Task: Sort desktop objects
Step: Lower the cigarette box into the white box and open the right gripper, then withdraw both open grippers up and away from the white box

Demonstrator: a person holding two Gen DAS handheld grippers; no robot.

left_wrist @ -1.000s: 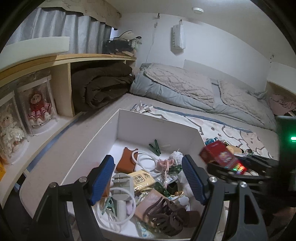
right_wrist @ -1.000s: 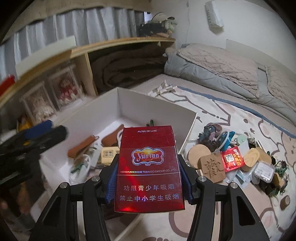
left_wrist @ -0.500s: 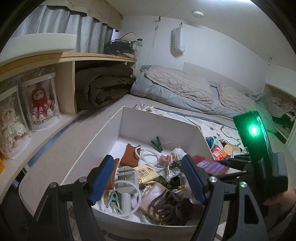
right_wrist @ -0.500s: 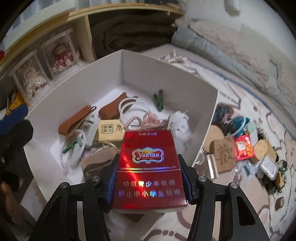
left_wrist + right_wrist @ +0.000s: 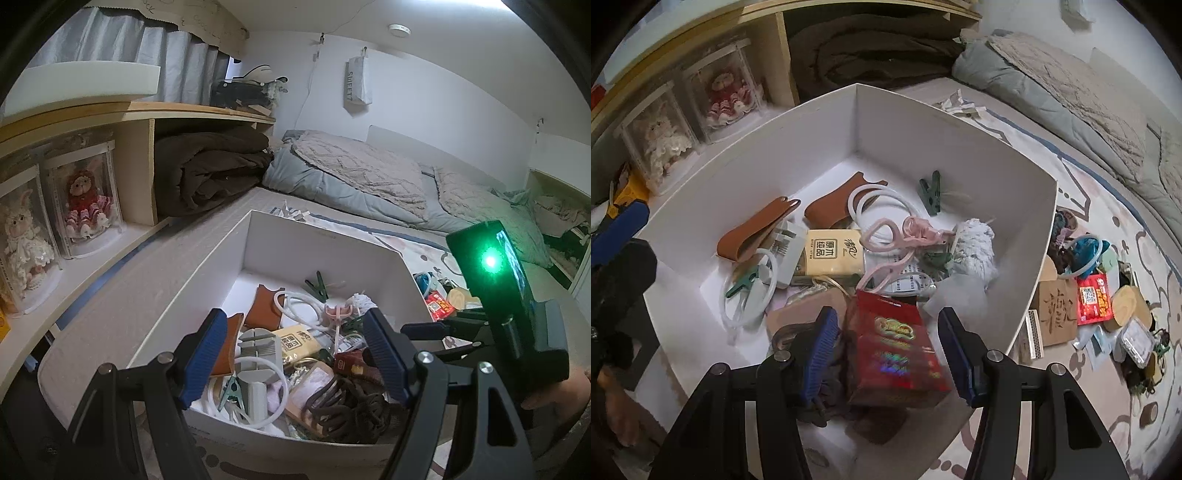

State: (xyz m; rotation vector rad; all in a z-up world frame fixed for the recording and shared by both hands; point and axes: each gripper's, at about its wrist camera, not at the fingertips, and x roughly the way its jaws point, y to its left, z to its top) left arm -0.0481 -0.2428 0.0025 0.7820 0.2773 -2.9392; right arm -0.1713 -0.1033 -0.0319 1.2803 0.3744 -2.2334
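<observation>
A white box [image 5: 964, 158] holds several small things: brown leather pieces, white rings, a tissue pack [image 5: 833, 256], a green clip [image 5: 931, 192]. My right gripper [image 5: 886, 347] is open over the box's near corner. The red cigarette pack [image 5: 895, 343] lies blurred between its spread fingers, apart from both pads, on the pile in the box. In the left wrist view my left gripper [image 5: 295, 354] is open and empty above the box [image 5: 325, 240], and the red pack [image 5: 352, 363] shows on the pile.
A pile of loose things lies on the patterned mat right of the box: a wooden tile [image 5: 1056, 314], a red packet [image 5: 1093, 299], round wooden discs. A shelf with boxed dolls [image 5: 85, 199] runs along the left. Bedding [image 5: 369, 177] lies behind.
My right gripper moved down over the box and opened, letting go of the red cigarette pack, which now lies in the box. My left gripper has stayed open and drawn back slightly.
</observation>
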